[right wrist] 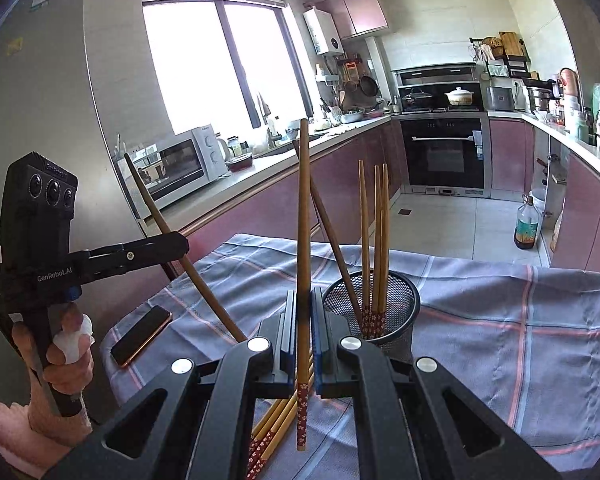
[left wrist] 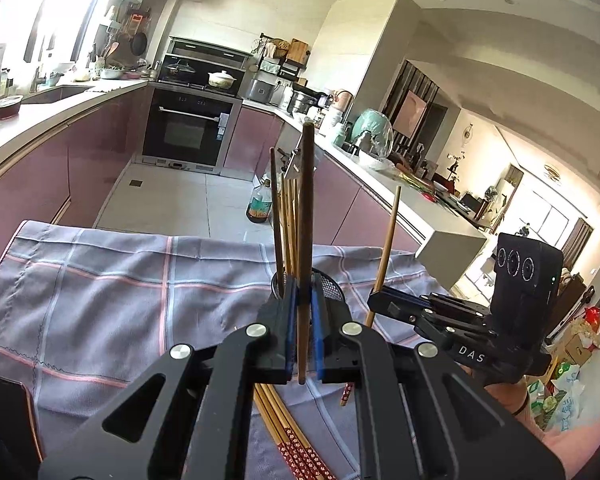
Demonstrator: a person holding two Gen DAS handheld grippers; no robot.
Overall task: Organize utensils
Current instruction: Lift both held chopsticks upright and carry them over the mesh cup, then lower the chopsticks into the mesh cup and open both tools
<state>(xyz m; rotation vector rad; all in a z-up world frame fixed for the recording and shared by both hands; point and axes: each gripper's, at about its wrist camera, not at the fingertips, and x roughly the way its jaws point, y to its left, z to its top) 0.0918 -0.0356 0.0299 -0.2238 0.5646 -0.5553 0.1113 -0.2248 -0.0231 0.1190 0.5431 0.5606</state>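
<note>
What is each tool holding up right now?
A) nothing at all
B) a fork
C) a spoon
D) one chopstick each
D: the left tool is shut on a plain dark chopstick, and the right tool is shut on a chopstick with a red flowered end, both held above the mesh cup that already has chopsticks standing in it.

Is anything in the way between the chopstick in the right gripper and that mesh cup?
Nothing visible blocks it. The right gripper holds its chopstick upright just left of the mesh cup, whose open top holds only a few chopsticks, leaving room.
</note>
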